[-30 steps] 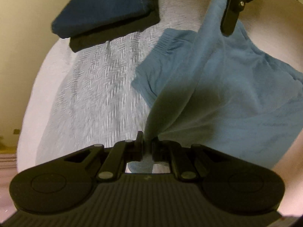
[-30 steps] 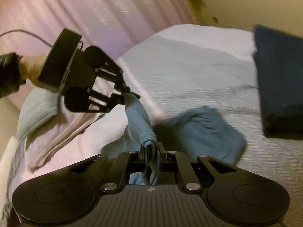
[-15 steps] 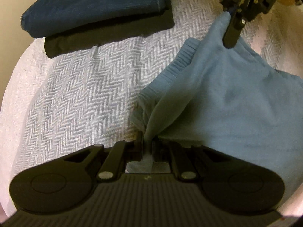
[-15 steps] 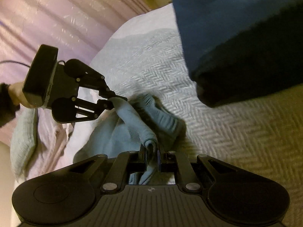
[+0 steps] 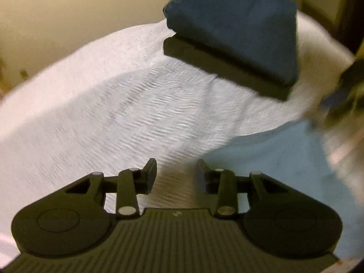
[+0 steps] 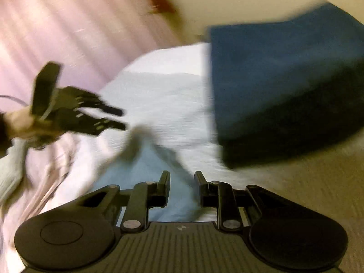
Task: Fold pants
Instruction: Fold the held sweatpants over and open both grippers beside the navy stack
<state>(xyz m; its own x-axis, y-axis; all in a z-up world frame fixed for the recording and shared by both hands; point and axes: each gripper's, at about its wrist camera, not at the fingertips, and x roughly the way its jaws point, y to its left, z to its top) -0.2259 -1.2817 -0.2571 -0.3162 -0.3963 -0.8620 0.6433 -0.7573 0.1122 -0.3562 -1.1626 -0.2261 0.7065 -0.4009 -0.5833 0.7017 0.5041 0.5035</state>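
The white bedspread [image 5: 118, 104] carries everything here, and its soft herringbone weave is the first risk: my guess is that a low sweep from either tool could ruck it up and drag the fold crooked. A stack of 2 folded dark garments [image 5: 236, 38] sits well apart from the work, and a careless swing could topple it. The light blue pants [image 5: 279, 159] lie flat on the bedspread at the right of the left view, and loose fabric may spring back open with nothing pinning it. The left gripper [image 5: 176, 173] has its jaws wide apart, empty, over bare bedspread just beside the pants' edge. The right gripper [image 6: 182, 183] is likewise spread and holds nothing, hovering above the blue cloth; blur hides any contact.
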